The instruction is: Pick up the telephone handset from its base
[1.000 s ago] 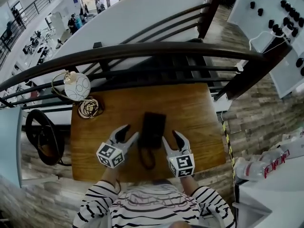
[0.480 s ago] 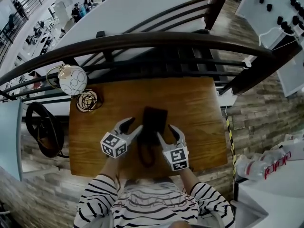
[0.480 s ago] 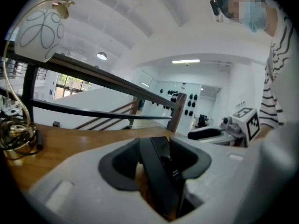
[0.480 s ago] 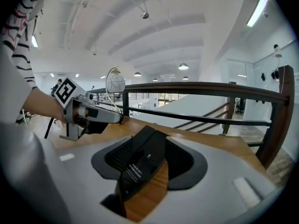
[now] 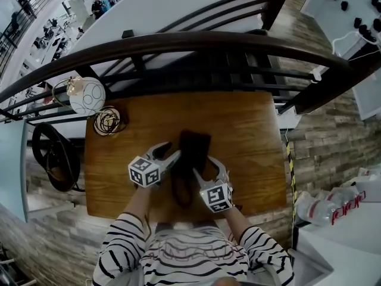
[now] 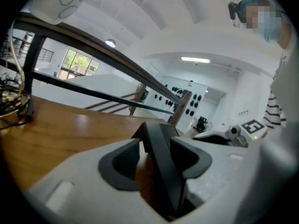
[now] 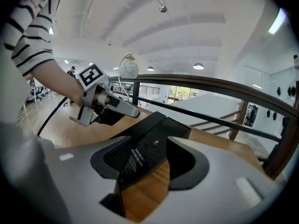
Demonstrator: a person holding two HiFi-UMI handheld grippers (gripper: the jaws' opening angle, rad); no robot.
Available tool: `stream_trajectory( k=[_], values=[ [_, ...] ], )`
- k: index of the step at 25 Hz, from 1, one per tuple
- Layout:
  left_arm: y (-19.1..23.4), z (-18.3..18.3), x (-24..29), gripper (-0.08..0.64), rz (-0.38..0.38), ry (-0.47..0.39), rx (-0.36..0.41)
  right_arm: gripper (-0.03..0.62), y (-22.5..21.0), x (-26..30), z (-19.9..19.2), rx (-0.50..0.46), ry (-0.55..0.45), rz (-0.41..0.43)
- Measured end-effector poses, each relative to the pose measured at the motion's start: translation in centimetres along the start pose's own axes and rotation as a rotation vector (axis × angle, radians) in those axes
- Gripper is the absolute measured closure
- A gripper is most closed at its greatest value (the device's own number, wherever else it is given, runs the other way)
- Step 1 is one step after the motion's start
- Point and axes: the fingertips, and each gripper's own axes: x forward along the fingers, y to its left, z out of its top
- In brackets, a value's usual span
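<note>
A black telephone (image 5: pixel 193 151) lies in the middle of the wooden table (image 5: pixel 250 136), its cord (image 5: pixel 180 190) looping toward me. My left gripper (image 5: pixel 169 155) is at the phone's left side and my right gripper (image 5: pixel 206 167) at its near right side. In the left gripper view the phone's (image 6: pixel 164 181) edge runs between the jaws of the left gripper (image 6: pixel 155 147), with bare wood showing beside one pad. In the right gripper view a corner of the phone (image 7: pixel 150 133) sits between the right gripper's (image 7: pixel 152 161) jaws, which are opening, not pressing on it.
A white globe lamp (image 5: pixel 87 96) and a coil of wire (image 5: pixel 108 121) stand at the table's far left corner. A dark curved railing (image 5: pixel 178 43) runs just behind the table. A black looped object (image 5: pixel 50 154) lies on the floor to the left.
Both grippers have come down and forward, from just short of the phone to its two sides. The phone has not moved.
</note>
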Motion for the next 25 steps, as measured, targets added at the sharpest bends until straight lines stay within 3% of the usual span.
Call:
stream_trajectory(
  k=[6, 13, 25],
  values=[
    [0.1, -1.7, 1.6, 0.351, -0.044, 0.05, -0.064, 0.364, 0.5, 1.2, -1.2, -0.103, 0.031, 0.035],
    [-0.4, -2.9, 3.1, 0.342, -0.105, 0.134, -0.136, 0.356, 0.6, 2.0, -2.3, -0.134, 0.053, 0.047],
    [0.1, -3.0, 3.5, 0.405, -0.075, 0.214, -0.244, 0.348, 0.7, 2.1, -2.6, -0.179, 0.052, 0.019]
  ],
)
